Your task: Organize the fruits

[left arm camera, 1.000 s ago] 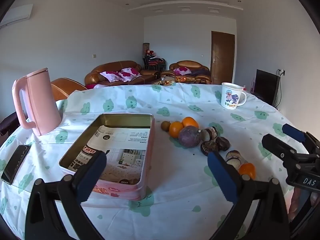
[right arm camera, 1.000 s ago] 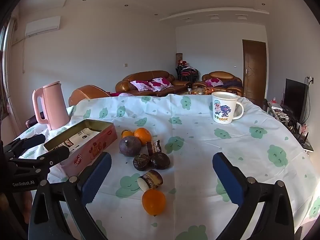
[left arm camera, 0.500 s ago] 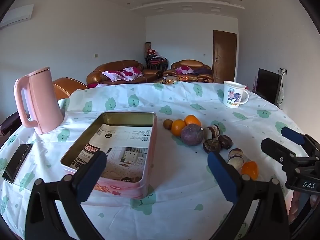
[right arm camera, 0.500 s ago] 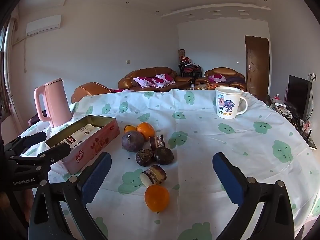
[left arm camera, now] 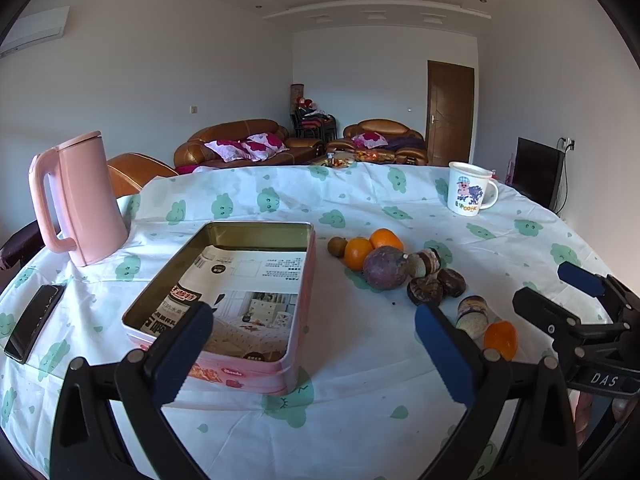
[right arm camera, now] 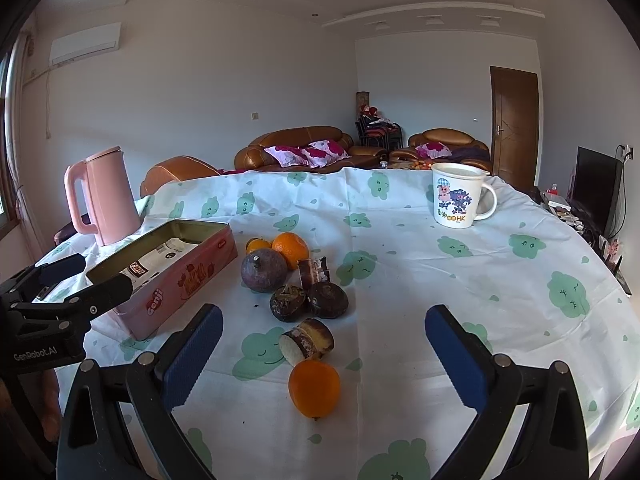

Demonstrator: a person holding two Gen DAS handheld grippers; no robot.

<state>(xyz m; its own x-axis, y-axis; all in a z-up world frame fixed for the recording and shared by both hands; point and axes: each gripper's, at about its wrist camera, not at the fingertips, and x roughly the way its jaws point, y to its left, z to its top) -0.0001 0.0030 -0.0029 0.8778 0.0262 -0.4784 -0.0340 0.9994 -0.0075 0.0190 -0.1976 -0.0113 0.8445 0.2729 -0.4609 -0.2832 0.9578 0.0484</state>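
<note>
Fruits (left arm camera: 385, 268) right of tin (left arm camera: 224, 300)

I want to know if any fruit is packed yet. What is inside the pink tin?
Only printed paper lies in the pink tin, no fruit. The tin's floor under the paper is hidden.

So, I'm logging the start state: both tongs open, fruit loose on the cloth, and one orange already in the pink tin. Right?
Not quite. The pink tin holds only a printed paper sheet, as the left wrist view shows. Every orange, including the nearest orange, lies on the cloth. Left tongs and right tongs are open.
</note>
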